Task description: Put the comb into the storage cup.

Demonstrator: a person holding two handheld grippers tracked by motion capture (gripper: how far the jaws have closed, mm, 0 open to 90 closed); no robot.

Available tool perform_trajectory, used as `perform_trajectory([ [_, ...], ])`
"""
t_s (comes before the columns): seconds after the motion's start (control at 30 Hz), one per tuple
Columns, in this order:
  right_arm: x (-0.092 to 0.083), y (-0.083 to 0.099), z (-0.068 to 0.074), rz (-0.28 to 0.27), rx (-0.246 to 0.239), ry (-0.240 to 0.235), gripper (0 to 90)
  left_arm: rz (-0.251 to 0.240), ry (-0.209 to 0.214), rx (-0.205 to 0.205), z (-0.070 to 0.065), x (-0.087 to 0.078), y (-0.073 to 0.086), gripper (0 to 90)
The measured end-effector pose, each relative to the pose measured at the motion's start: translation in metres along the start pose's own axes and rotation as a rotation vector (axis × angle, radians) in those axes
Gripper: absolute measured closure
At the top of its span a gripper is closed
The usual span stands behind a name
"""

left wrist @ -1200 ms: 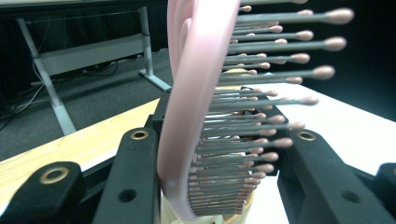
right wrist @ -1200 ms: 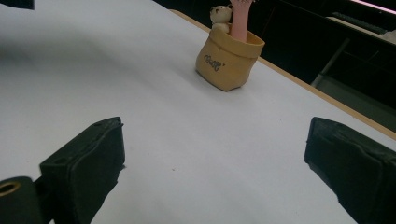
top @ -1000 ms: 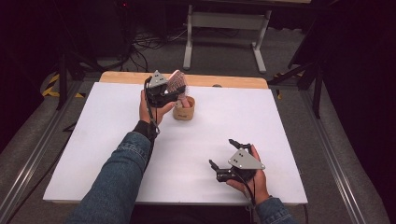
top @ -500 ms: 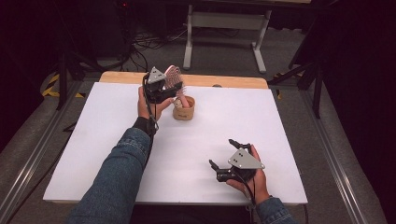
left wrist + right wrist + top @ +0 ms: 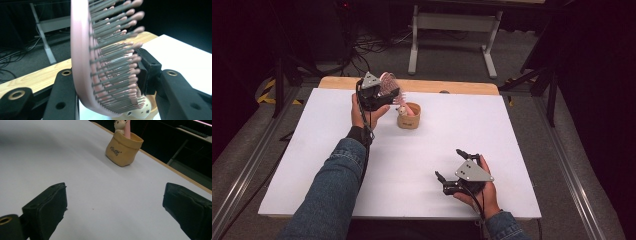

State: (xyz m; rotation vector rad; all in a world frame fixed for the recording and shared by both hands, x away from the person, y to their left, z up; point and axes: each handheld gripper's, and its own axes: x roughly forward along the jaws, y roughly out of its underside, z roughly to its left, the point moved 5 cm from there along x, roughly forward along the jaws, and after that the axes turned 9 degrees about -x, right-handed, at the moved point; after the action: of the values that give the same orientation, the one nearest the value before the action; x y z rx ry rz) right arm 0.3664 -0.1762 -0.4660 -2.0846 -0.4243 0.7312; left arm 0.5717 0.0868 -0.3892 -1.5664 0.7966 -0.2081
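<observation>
A pink hairbrush with grey bristles stands tilted, its handle down in a small tan pot at the far middle of the white table. My left gripper is around the brush head. One jaw lies against the brush's back and the other pad meets the bristle tips. Its jaws have just been opening with the brush between them. My right gripper rests open near the front right edge with nothing between its fingers. It faces the pot from a distance.
A small cream animal figure sits on the pot's rim. A wooden strip runs along the table's far edge. Behind it are cables and a white stand on the floor.
My left gripper and the brush head have shifted slightly to the left above the pot. The right hand has stayed where it was.
</observation>
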Motion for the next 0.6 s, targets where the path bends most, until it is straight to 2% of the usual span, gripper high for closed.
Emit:
perform_trajectory([
  [0.33, 0.0, 0.0, 0.0, 0.002, 0.0, 0.0, 5.9, -0.009, -0.027, -0.004, 0.009, -0.01, -0.002, 51.8],
  [0.6, 0.0, -0.001, 0.0, 0.001, 0.001, 0.001, 6.0, 0.001, -0.034, 0.007, 0.006, -0.019, -0.003, 50.3],
])
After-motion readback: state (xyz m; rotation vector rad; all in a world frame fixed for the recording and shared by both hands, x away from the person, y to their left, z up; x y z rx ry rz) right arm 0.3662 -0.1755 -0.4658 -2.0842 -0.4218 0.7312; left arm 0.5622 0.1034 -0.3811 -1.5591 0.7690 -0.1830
